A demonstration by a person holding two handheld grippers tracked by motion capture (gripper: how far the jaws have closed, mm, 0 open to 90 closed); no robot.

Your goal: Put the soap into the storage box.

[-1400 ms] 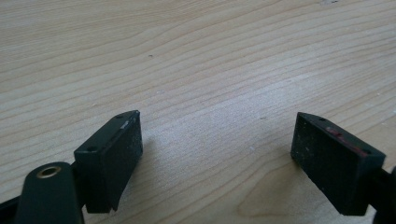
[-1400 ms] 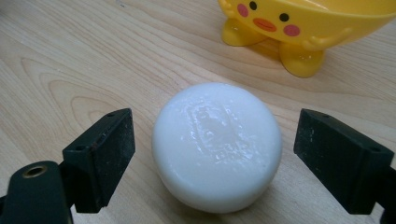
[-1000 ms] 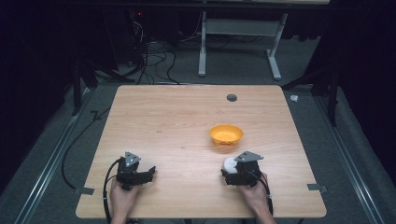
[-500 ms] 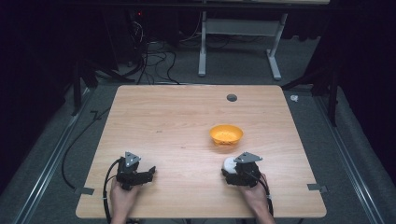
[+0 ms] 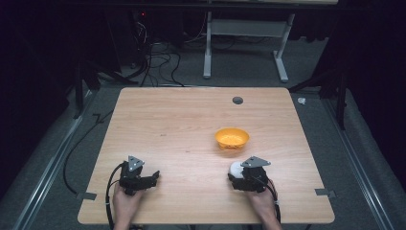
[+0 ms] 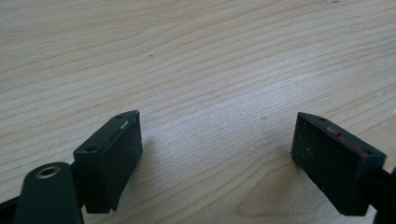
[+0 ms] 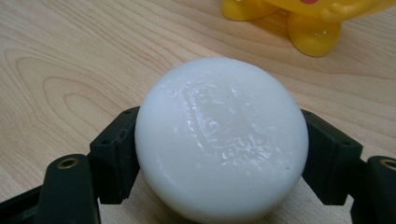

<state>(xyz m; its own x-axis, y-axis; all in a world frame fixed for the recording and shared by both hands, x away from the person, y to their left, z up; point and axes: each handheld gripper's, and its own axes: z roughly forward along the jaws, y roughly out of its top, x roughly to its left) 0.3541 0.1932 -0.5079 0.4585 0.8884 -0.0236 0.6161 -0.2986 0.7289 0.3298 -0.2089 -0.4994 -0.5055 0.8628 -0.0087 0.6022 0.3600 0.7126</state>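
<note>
At seven o'clock on the pale wood-grain desk (image 5: 191, 124), the left tongs (image 6: 217, 154) stand wide apart over bare board. At five o'clock the right tongs (image 7: 224, 158) clamp a smooth, rounded white soap bar (image 7: 222, 140); its embossed lettering, seen in the right gripper view, is unreadable. Just beyond sits a glossy yellow footed bowl (image 5: 232, 138).

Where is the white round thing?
The white round thing sits between the right gripper's jaws, near the table's front right, just in front of the orange bowl.
</note>
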